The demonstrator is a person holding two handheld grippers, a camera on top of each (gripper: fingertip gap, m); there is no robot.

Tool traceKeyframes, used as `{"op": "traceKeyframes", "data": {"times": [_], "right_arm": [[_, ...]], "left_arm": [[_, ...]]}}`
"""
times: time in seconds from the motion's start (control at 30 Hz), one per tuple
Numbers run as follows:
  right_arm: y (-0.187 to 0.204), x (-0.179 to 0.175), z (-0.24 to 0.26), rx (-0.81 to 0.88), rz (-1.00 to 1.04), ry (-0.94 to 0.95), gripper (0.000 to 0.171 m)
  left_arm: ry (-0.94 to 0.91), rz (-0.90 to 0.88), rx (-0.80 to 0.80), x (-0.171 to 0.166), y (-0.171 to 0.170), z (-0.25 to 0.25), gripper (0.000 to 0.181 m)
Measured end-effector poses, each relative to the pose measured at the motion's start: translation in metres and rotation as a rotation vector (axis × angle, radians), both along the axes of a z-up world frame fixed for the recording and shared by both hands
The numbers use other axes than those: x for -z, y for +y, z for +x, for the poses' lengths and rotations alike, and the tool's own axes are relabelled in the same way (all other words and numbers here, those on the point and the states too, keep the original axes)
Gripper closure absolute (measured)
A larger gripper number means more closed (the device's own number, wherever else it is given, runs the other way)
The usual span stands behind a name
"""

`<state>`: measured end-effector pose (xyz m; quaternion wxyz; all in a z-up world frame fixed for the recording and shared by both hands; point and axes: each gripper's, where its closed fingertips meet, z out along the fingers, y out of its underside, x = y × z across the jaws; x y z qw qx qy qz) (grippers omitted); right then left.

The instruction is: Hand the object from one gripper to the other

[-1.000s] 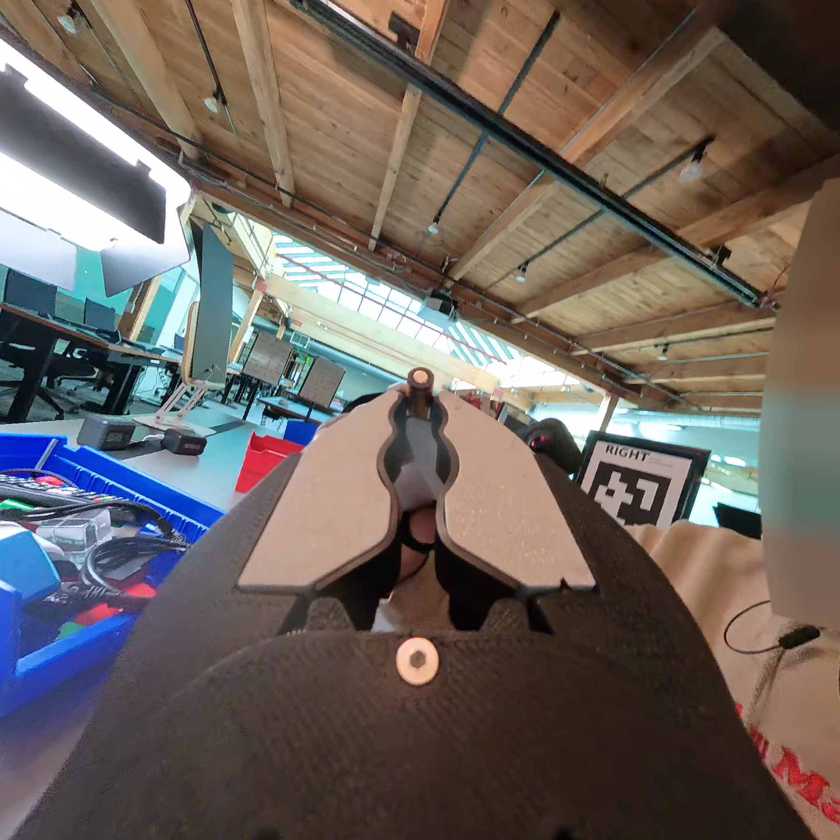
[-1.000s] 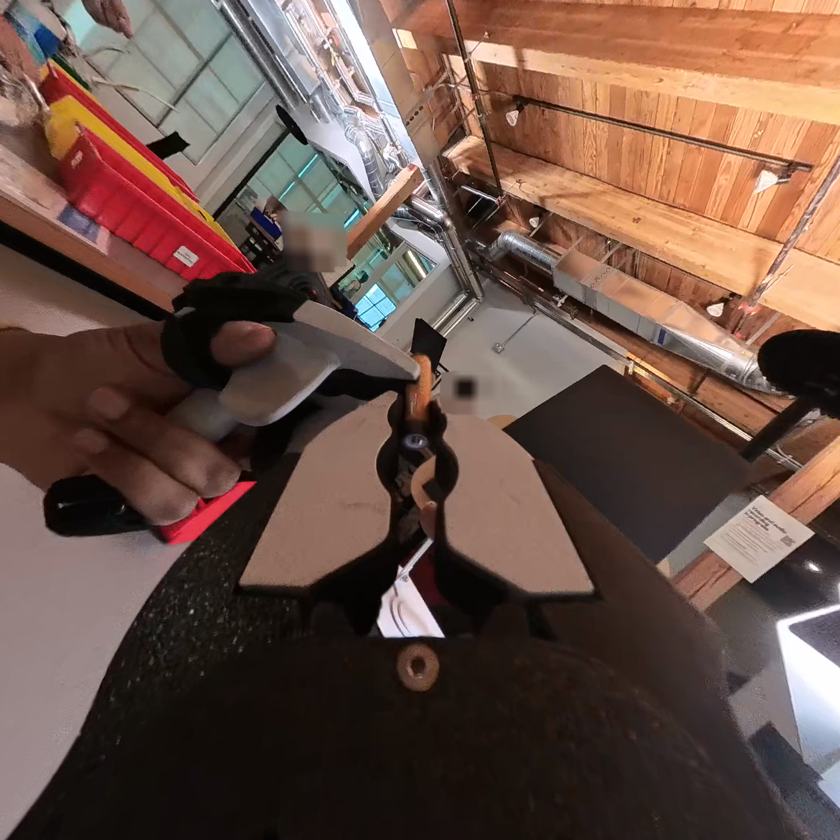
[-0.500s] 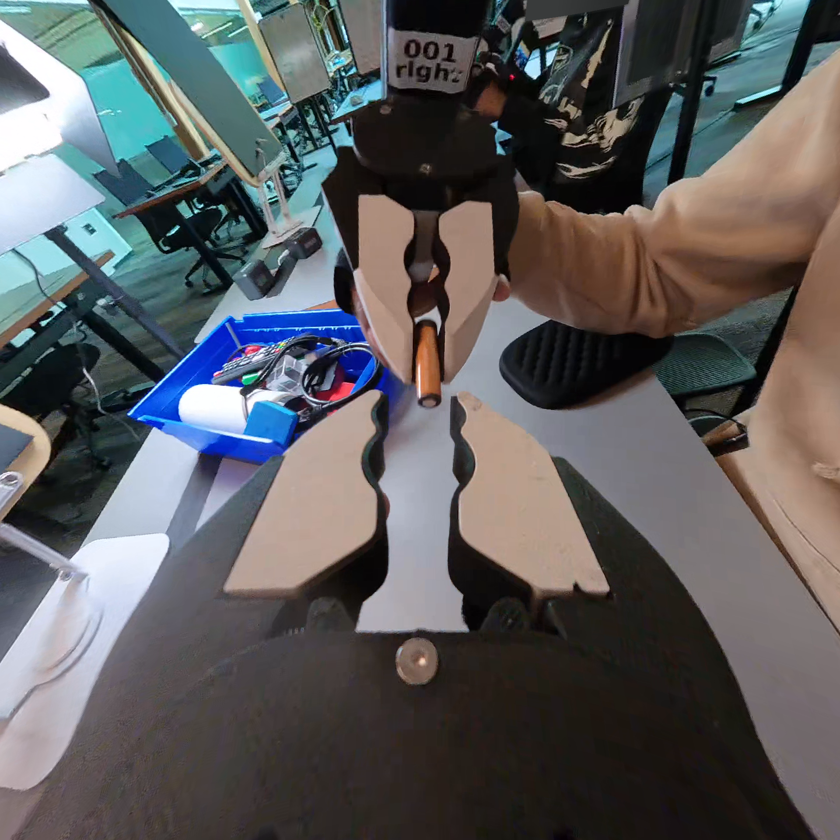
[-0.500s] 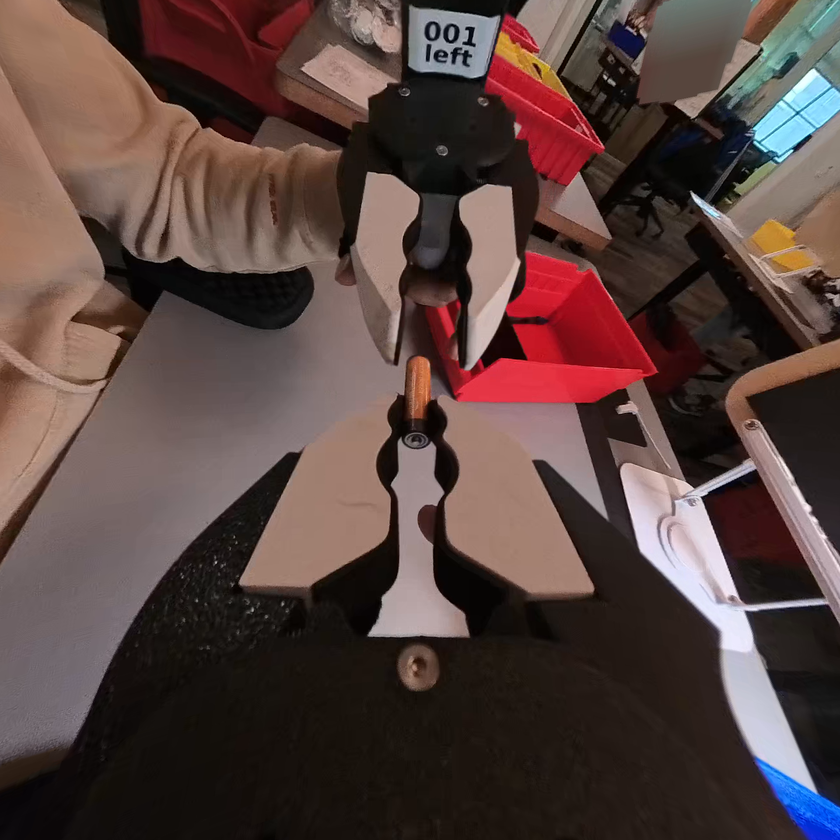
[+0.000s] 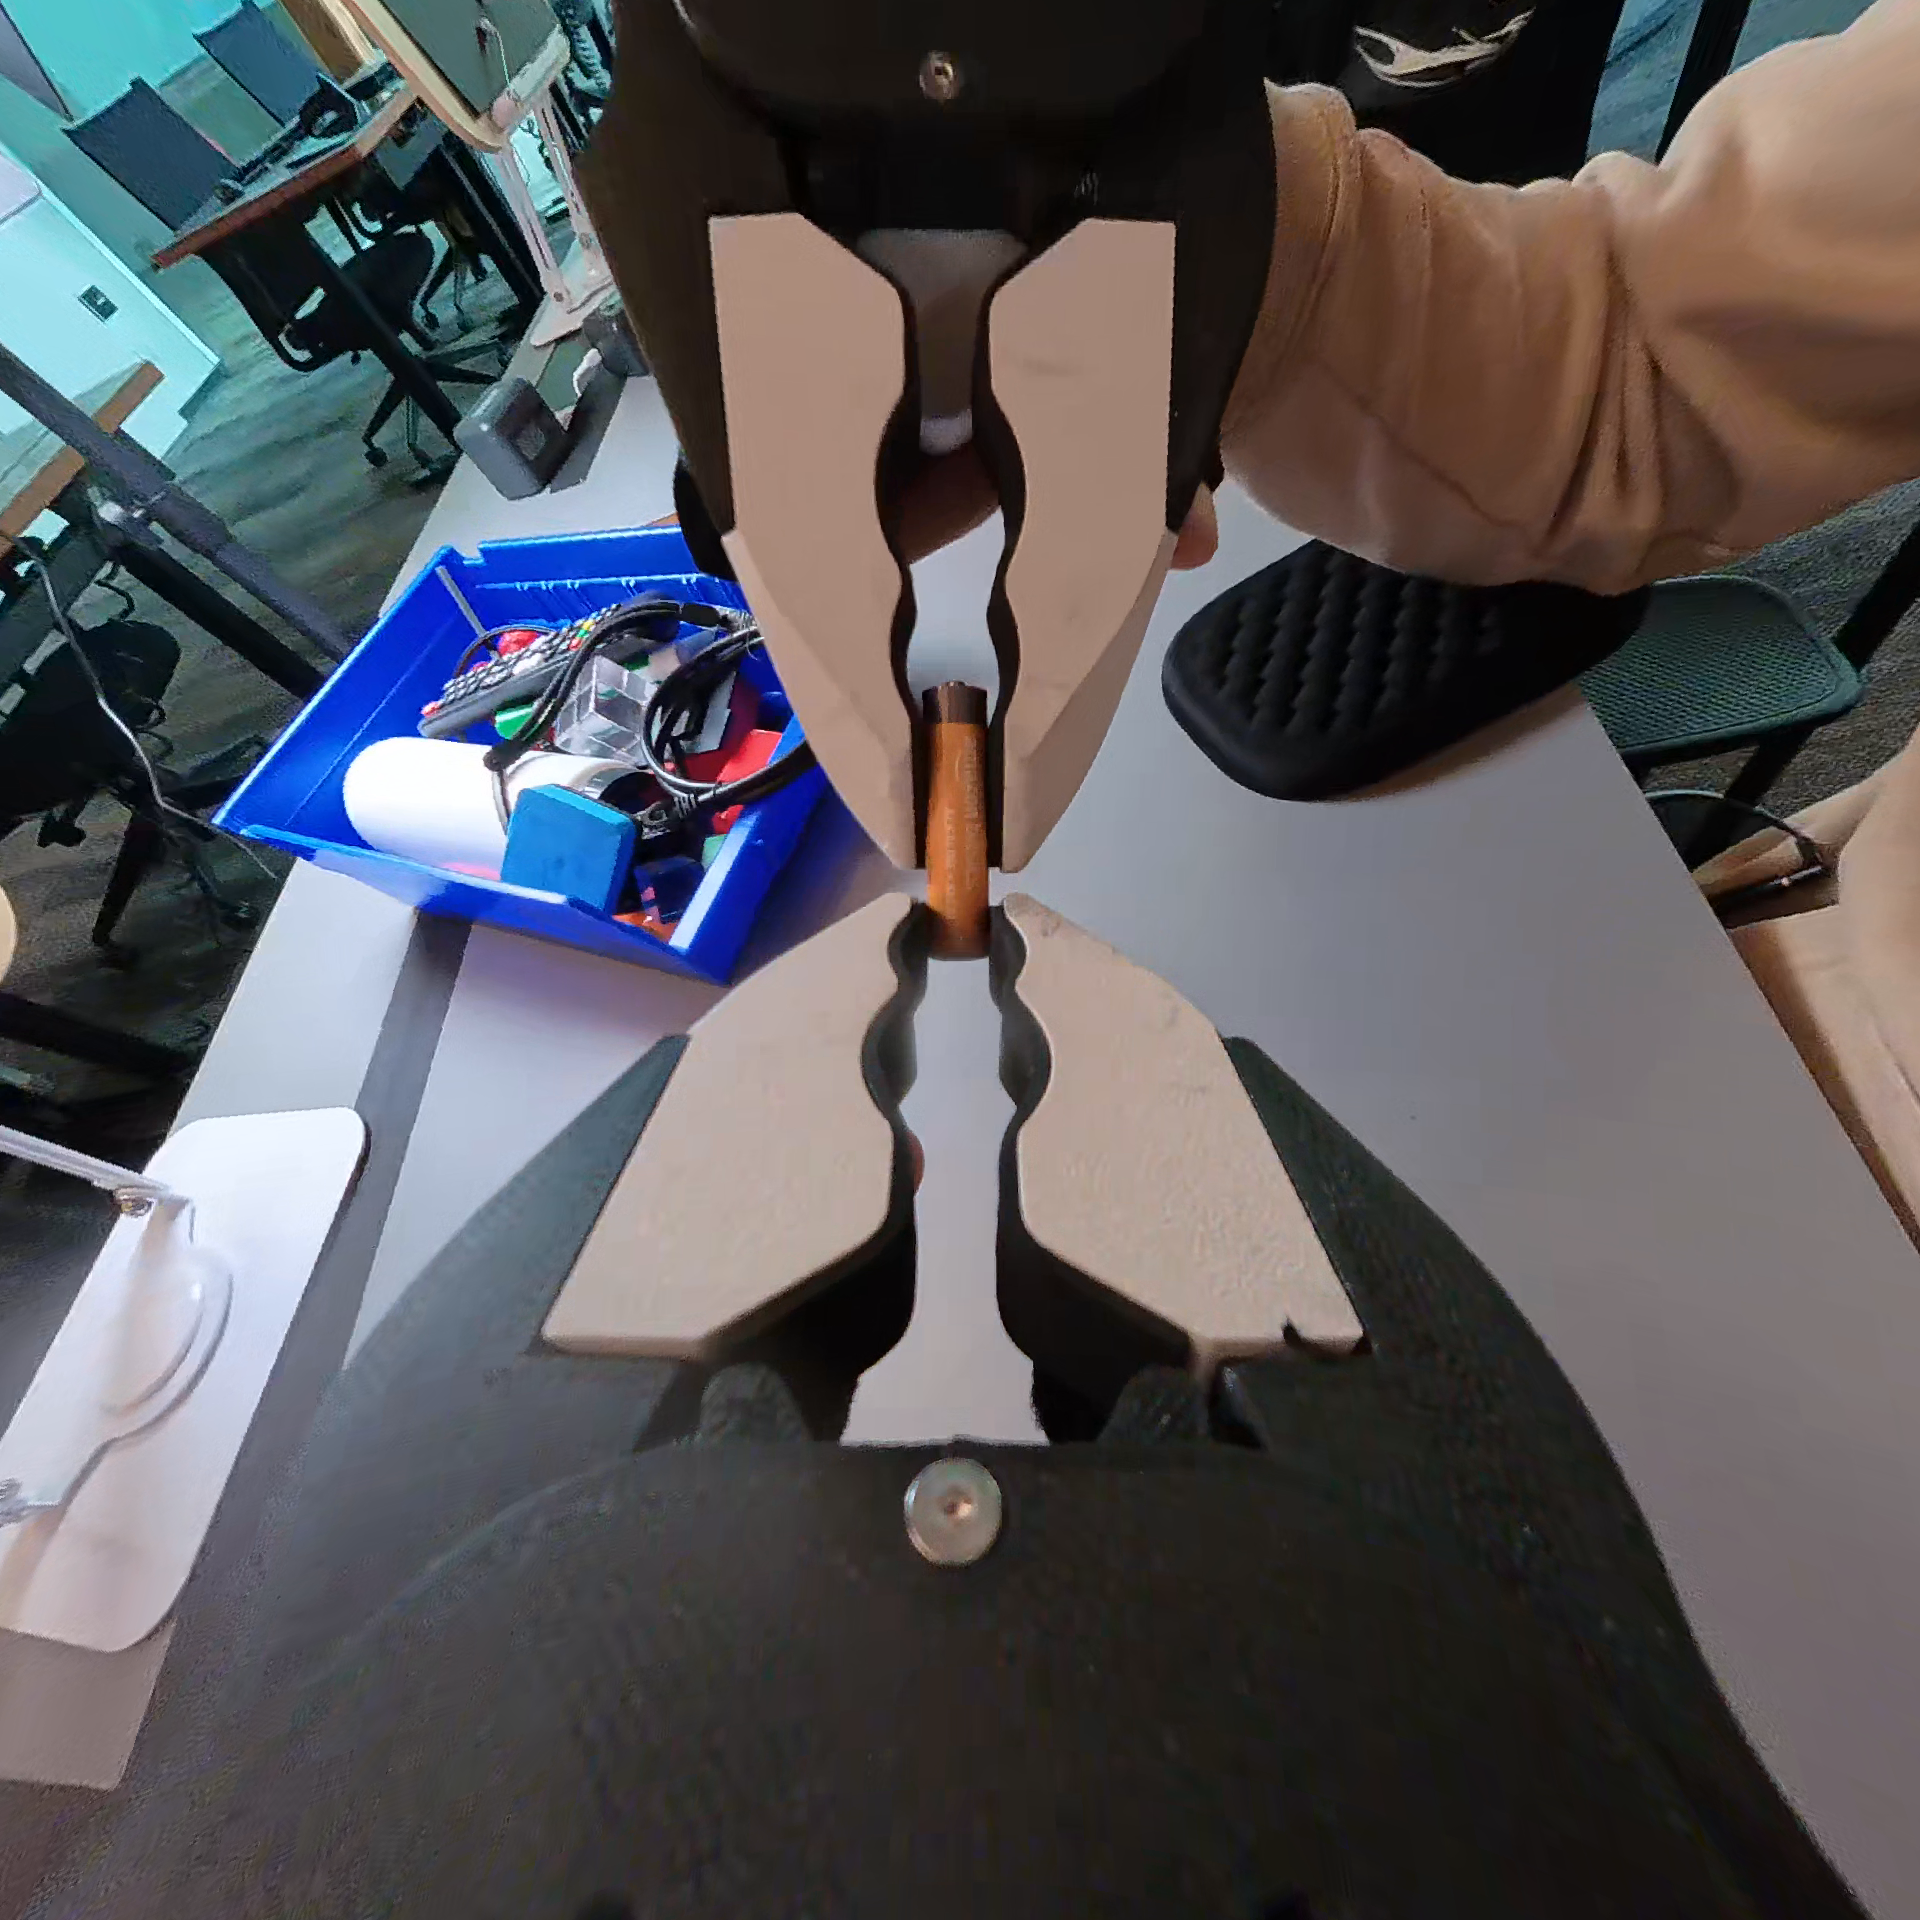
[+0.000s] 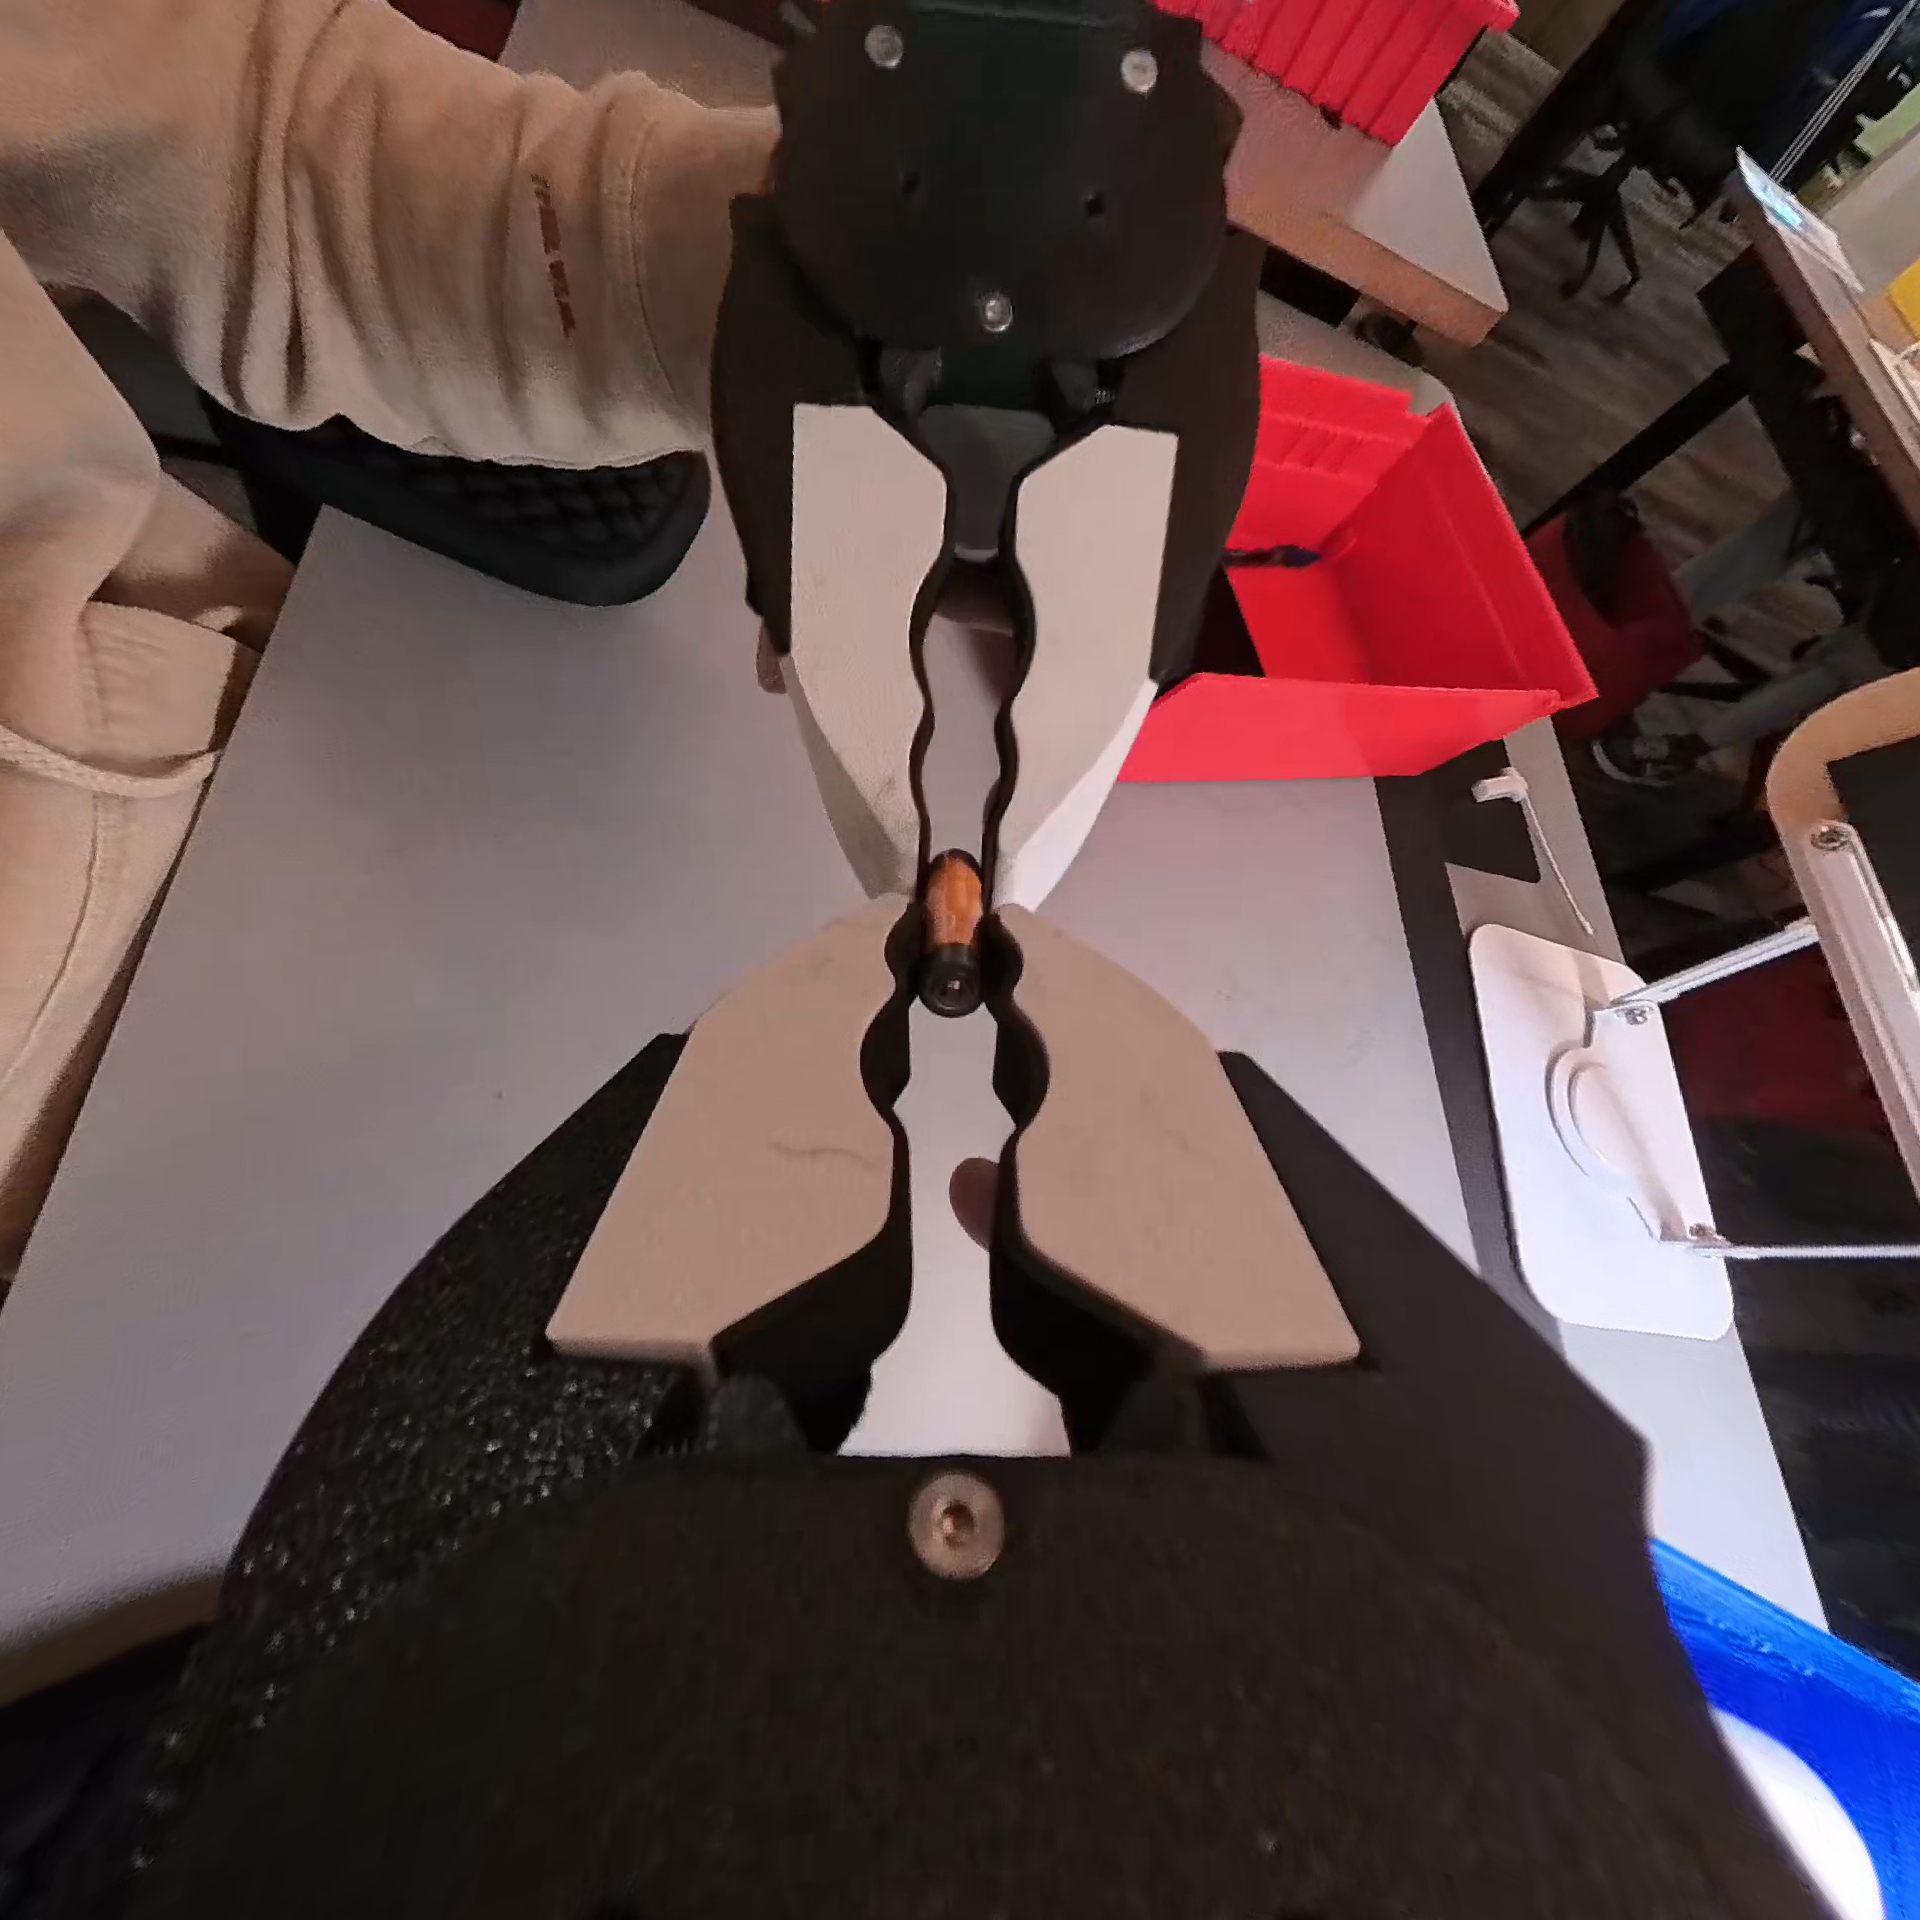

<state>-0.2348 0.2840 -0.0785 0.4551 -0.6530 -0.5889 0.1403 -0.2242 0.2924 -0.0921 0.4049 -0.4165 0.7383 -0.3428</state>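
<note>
A copper-coloured battery (image 5: 956,810) with a black end hangs in the air between the two grippers, above the grey table (image 5: 1403,1039). My right gripper (image 6: 954,925) is shut on its black end (image 6: 951,971). In the left wrist view the right gripper (image 5: 958,857) comes in from the top, tips clamped on the battery. My left gripper (image 5: 956,920) faces it tip to tip, with its jaws closed onto the battery's other end. In the right wrist view the left gripper (image 6: 954,878) comes in from the top. A person in a beige sleeve (image 5: 1507,343) holds both.
A blue bin (image 5: 468,894) of cables, a remote and small objects stands on the table's left in the left wrist view. A red bin (image 6: 1351,727) sits behind the left gripper in the right wrist view. A white stand base (image 6: 1590,1143) and a black chair (image 5: 1351,675) flank the table. Both grippers' tips are close together, under 4 cm apart.
Both grippers swung down from pointing at the ceiling and now face each other over the table. The left gripper has closed in and narrowed its jaws onto the battery's free end.
</note>
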Motion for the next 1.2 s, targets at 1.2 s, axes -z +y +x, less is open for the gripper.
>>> {"op": "traceKeyframes", "data": {"times": [1.2], "right_arm": [[0.039, -0.051, 0.006, 0.089, -0.208, 0.584, 0.123]], "left_arm": [[-0.477, 0.198, -0.114, -0.078, 0.029, -0.024, 0.14]]}}
